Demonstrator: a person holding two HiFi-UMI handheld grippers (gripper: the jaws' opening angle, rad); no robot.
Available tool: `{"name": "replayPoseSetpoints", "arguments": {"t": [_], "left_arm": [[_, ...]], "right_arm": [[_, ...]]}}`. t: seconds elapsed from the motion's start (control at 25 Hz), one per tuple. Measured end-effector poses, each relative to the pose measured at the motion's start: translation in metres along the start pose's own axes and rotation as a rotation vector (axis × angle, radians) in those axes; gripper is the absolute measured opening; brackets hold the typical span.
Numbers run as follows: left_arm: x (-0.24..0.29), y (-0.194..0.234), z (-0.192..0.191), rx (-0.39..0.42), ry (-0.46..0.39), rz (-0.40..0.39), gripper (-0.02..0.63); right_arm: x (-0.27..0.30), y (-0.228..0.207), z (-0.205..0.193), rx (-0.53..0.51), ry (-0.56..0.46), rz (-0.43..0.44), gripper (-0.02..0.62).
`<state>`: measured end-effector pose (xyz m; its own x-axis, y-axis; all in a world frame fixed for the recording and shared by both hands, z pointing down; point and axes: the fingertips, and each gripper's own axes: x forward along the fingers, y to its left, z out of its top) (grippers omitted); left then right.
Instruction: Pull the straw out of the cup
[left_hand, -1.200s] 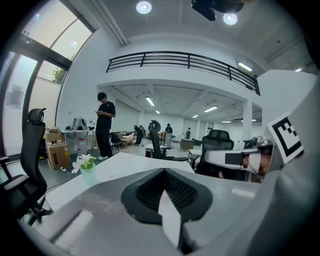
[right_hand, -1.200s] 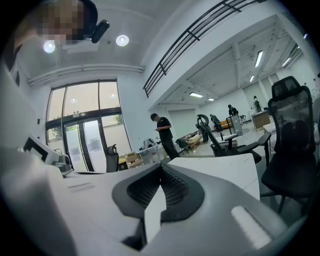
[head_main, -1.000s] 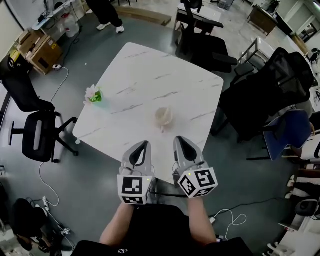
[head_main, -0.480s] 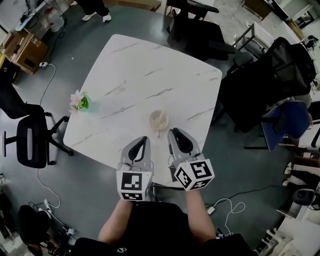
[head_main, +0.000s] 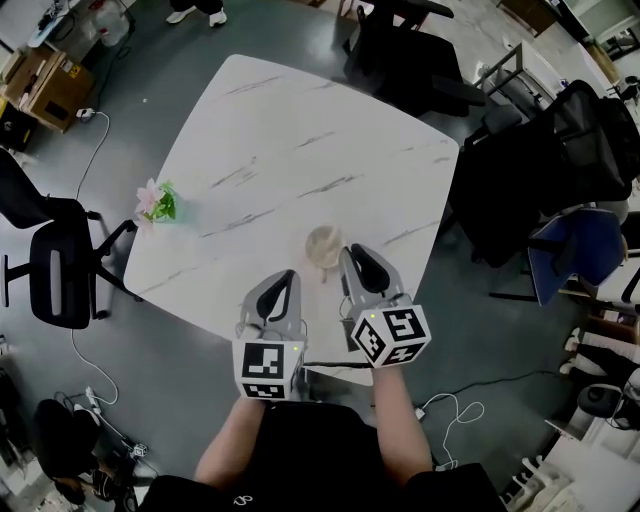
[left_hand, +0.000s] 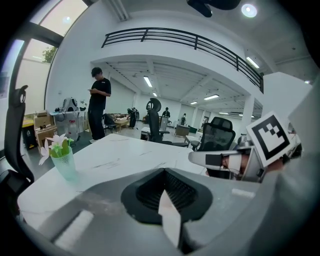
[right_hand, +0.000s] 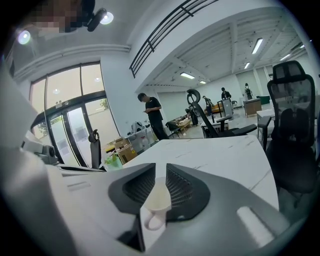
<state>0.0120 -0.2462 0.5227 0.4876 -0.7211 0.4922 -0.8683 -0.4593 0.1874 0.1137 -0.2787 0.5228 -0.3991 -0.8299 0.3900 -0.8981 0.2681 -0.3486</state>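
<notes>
Down by the near edge of the white marble table (head_main: 280, 140), left gripper (head_main: 285, 278) with jaws together, nothing in them. Right beside it, right gripper (head_main: 353, 256), tips just short of the cream cup (head_main: 323, 245), jaws parted and opening, cup framed in the gap, pads clear of it. Reads as the approach step: nothing gripped yet, pull not begun. Next move, by judgement: steady the cup with one gripper, find the straw, pinch it with the other, lift straight up to avoid a tip-over. Only along the right gripper's own jaws: cup handle turned toward the camera, cup upright on the table. Only from the head: closeness of tips and rim. No straw to be made out in any view, hidden or too small. Farther left, green vase of flowers (head_main: 158, 203), well apart
</notes>
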Motion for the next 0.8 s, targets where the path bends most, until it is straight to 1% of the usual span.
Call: {"name": "replayPoseSetpoints", "arguments": {"t": [0.2, 0.36, 0.6, 0.8], "left_arm": [[0.005, 0.007, -0.005, -0.013, 0.014, 0.011, 0.002], [0.009, 0.01, -0.006, -0.022, 0.02, 0.02, 0.0], [0.011, 0.015, -0.008, -0.032, 0.028, 0.035, 0.0], [0.012, 0.019, -0.012, -0.039, 0.036, 0.046, 0.0]], "right_arm": [[0.018, -0.01, -0.009, 0.008, 0.041, 0.004, 0.087], [0.031, -0.015, -0.017, 0.014, 0.077, 0.013, 0.121], [0.045, -0.023, -0.025, 0.011, 0.104, 0.009, 0.121], [0.054, -0.025, -0.032, 0.01, 0.121, 0.023, 0.121]]}}
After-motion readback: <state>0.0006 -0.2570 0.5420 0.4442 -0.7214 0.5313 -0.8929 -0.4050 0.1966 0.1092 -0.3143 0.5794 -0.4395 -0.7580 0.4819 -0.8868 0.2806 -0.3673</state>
